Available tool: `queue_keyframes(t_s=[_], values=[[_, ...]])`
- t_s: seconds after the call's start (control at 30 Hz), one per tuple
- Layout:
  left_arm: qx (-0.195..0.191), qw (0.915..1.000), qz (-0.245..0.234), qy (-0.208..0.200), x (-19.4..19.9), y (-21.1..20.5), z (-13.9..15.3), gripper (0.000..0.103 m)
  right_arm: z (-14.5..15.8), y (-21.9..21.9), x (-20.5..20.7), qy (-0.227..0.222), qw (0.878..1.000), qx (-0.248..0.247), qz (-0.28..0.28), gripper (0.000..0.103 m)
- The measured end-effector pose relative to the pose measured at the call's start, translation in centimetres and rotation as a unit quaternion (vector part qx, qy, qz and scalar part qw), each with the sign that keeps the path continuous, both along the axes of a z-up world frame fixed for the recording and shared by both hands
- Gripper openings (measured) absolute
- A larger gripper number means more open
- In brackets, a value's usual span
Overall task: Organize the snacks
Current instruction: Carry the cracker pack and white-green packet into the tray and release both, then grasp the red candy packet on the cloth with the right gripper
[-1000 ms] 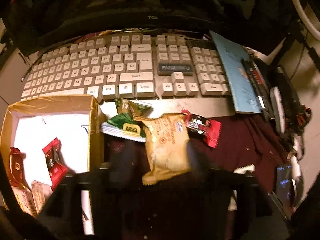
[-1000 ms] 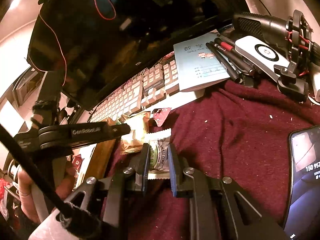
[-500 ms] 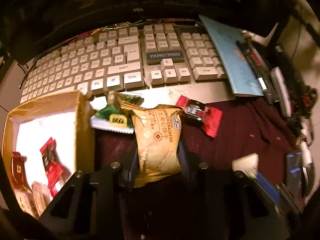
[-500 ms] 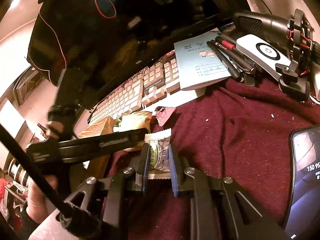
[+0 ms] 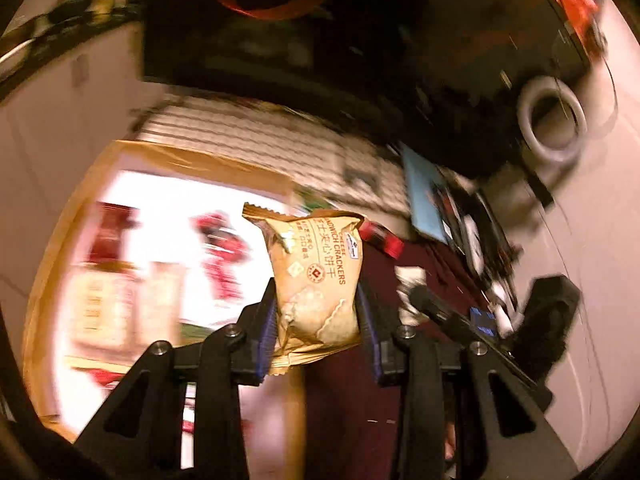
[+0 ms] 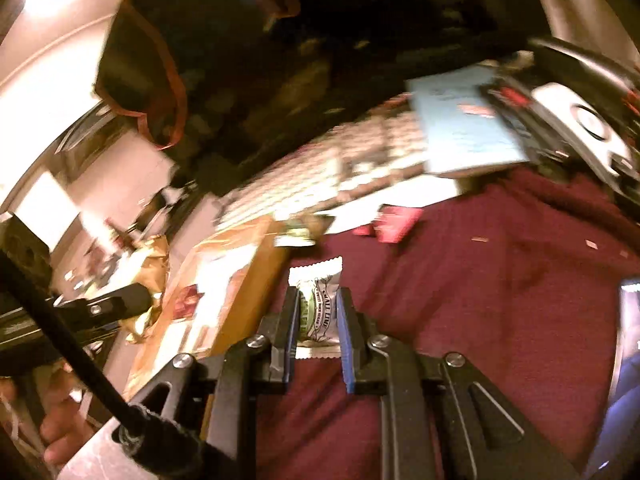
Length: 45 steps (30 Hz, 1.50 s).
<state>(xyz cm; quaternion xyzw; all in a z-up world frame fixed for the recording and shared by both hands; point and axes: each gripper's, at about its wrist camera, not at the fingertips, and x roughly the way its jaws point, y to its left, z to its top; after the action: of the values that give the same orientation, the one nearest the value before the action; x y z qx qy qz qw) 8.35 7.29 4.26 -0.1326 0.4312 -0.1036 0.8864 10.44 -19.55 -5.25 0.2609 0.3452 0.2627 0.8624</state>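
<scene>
My left gripper (image 5: 318, 320) is shut on a tan cracker packet (image 5: 316, 280) and holds it in the air at the right edge of the cardboard box (image 5: 52, 248). Red snack packs (image 5: 222, 256) lie blurred inside the box. My right gripper (image 6: 318, 320) is shut on a small white and green snack pack (image 6: 318, 304), just above the maroon cloth (image 6: 480, 280) and right beside the box (image 6: 256, 280). A red candy (image 5: 382, 238) and a green packet (image 6: 298, 236) lie on the cloth near the keyboard.
A keyboard (image 6: 320, 184), a blue booklet (image 6: 460, 128) and a dark monitor (image 5: 320, 40) stand behind. A phone (image 6: 628, 360) lies at the right on the cloth. A hand (image 6: 60, 432) holds the other gripper's handle at the lower left.
The left gripper closed on the cracker packet, lifted it off the cloth and swung it left toward the box. The right gripper rose a little with its snack pack.
</scene>
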Motion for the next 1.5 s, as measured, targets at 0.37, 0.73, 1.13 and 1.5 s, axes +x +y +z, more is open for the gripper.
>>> queue_keyframes(t_s=[0.37, 0.73, 1.13, 1.5], values=[[0.009, 0.9966, 0.067, 0.046, 6.5, 7.6, -4.5, 0.038, 2.8, 13.1, 7.7, 0.032, 0.988, -0.104, 0.113, 0.017], [0.028, 0.99, 0.099, 0.096, 8.5, 8.8, -7.7, 0.059, 0.8, 16.3, 10.7, 0.052, 0.979, -0.163, 0.108, 0.034], [0.058, 0.9969, 0.052, -0.013, 4.4, 2.2, -2.0, 0.083, 4.1, 5.6, 6.6, 0.0, 0.997, -0.052, 0.057, 0.058], [0.088, 0.996, -0.016, -0.005, 4.2, -4.1, -2.4, 0.083, 0.9, -1.9, 10.1, 0.075, 0.994, -0.054, -0.053, 0.058]])
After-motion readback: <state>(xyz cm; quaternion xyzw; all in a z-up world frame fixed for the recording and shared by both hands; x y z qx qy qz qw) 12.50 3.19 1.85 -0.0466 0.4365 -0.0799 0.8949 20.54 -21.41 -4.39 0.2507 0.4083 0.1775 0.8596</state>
